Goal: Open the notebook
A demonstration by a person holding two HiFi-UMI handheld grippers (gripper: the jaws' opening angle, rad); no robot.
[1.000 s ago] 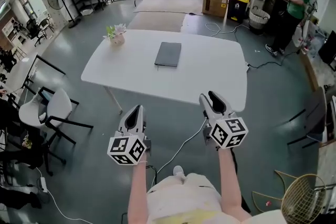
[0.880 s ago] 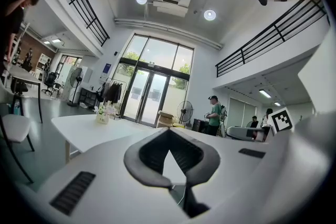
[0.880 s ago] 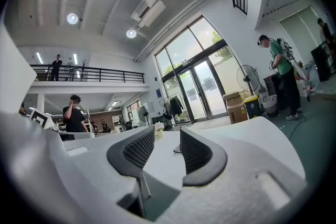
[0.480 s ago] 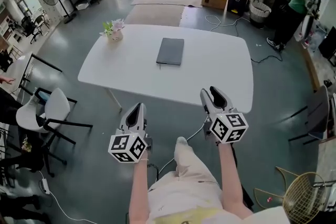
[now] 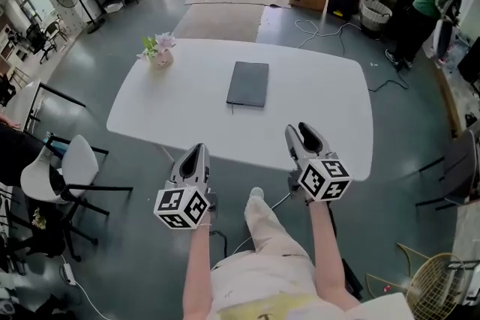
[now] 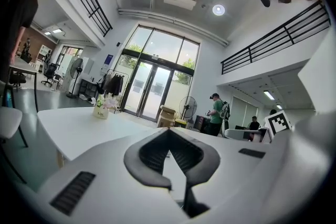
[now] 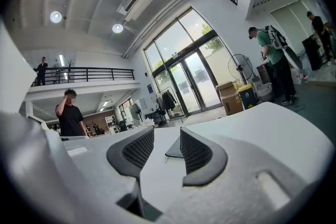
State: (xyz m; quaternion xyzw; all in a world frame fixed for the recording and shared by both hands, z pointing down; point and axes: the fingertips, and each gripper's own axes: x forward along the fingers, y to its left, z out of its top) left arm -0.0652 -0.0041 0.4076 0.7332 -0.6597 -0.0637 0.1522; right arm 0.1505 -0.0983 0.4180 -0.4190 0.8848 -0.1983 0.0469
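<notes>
I've closed in on the table (image 5: 172,120), the right gripper (image 5: 304,133) just opening its empty jaws, the left gripper (image 5: 194,152) pinched together on nothing; the notebook (image 5: 248,84) lies shut mid-table at twelve o'clock, still beyond reach.

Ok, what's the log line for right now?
notebook: closed, flat on table, untouched | left gripper: shut, empty | right gripper: jaws just been opening, now open, nothing between

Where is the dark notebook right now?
In the head view, the flat dark grey notebook lies near the middle of the white rounded table, right of the small flower pot.
</notes>
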